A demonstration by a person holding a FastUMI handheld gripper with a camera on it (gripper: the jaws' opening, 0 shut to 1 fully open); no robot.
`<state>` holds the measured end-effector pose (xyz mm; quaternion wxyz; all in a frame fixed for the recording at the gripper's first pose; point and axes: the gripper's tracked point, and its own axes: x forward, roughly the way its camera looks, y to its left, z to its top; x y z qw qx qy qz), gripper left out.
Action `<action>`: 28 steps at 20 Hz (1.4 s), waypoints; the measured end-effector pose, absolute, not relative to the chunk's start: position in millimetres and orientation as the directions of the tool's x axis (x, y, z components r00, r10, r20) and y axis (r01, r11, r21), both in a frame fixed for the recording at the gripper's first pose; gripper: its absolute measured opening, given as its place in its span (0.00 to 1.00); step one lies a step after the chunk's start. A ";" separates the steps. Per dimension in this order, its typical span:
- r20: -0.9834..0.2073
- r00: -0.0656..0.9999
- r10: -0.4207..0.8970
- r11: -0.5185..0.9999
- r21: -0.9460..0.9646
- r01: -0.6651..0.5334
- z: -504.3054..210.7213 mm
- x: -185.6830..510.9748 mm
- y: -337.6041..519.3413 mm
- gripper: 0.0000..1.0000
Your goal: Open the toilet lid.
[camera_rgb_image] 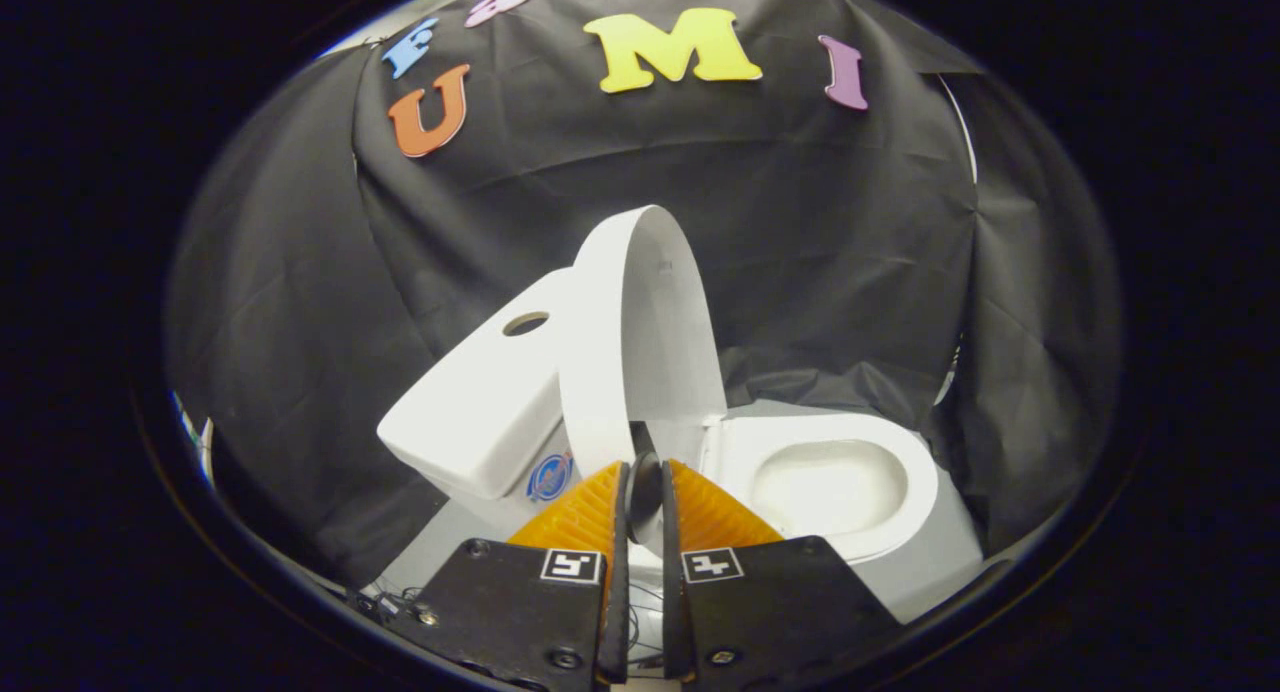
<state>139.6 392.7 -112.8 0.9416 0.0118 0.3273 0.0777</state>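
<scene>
Black cloth is draping the booth's back wall (800, 272), and a pale grey floor (930, 562) is lying under the fixture. The gripper (643, 472) is holding its fingers close together, a narrow slit between them, with a small dark round part sitting in that slit; what it is cannot be made out. Just ahead, the white oval plastic toilet lid (640, 332) is standing raised, nearly upright, leaning toward the white ceramic cistern (480, 412). A round blue sticker (549, 477) on the toilet's body is too small to read. The open white bowl (830, 487) is lying beside the fingers.
</scene>
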 end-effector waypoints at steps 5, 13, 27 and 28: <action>-0.613 0.776 0.150 0.983 0.010 -0.182 -112.4 141.1 412.6 0.17; -0.617 0.765 0.184 0.969 -0.016 -0.246 -114.4 141.6 427.0 0.17; -0.534 0.775 0.339 0.938 0.127 -0.323 -71.1 116.6 379.8 0.84; -0.520 0.785 0.337 0.939 0.129 -0.318 -66.0 113.8 370.1 0.83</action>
